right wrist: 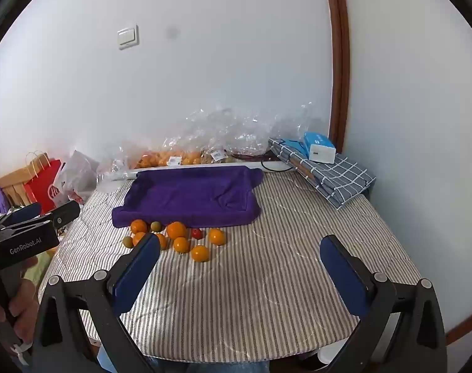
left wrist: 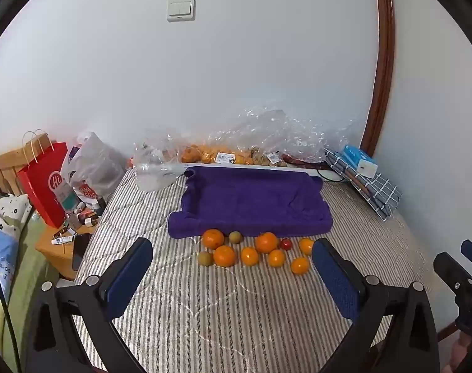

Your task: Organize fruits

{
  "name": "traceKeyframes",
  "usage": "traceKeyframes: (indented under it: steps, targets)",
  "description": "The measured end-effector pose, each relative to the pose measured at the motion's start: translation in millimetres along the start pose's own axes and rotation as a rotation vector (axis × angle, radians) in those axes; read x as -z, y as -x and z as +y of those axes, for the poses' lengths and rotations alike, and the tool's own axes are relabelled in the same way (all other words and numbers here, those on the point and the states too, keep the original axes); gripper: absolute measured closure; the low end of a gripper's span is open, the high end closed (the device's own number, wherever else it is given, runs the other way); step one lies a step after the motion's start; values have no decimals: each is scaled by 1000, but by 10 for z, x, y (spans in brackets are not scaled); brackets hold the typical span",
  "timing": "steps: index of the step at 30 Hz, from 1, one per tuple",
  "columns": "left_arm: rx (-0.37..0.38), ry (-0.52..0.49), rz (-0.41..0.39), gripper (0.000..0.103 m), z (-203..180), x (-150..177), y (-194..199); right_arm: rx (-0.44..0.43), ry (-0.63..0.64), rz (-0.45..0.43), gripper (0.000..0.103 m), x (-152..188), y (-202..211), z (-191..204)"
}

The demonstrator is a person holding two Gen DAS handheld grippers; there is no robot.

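Note:
Several oranges (left wrist: 224,255) (right wrist: 200,253), two greenish-brown fruits (left wrist: 235,237) (right wrist: 155,226) and a small red fruit (left wrist: 286,244) (right wrist: 196,233) lie loose on the striped bed just in front of a purple cloth-lined tray (left wrist: 251,205) (right wrist: 189,197), which holds nothing. My left gripper (left wrist: 233,258) is open and empty, hovering short of the fruit. My right gripper (right wrist: 240,255) is open and empty, to the right of the fruit. The left gripper also shows in the right wrist view (right wrist: 46,214).
Clear plastic bags with more oranges (left wrist: 205,154) lie along the wall behind the tray. A checked folded cloth with a blue box (right wrist: 323,168) sits at the back right. A red paper bag (left wrist: 44,183) and a cluttered nightstand (left wrist: 68,242) stand left of the bed.

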State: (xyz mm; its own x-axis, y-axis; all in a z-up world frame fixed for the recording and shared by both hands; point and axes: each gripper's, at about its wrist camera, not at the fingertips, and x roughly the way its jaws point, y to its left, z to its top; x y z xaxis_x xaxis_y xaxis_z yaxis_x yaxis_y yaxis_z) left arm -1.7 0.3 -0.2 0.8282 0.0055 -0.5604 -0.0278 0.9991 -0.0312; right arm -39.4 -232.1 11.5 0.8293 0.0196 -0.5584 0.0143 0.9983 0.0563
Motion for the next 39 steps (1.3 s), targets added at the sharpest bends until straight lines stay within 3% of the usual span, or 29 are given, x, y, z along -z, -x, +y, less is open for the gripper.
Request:
traceKeyframes:
  steps: [6,10,39]
  targets:
    - [-32,-10,-9,0,-64,49,53,5,3,0,1,-5,21,-11]
    - [19,2,13,0,-30,-23,58,9,7,0,1,12,72,0]
    - [32,-2,6,0,-77,12,107,-4,4,-4,1,-12,106,57]
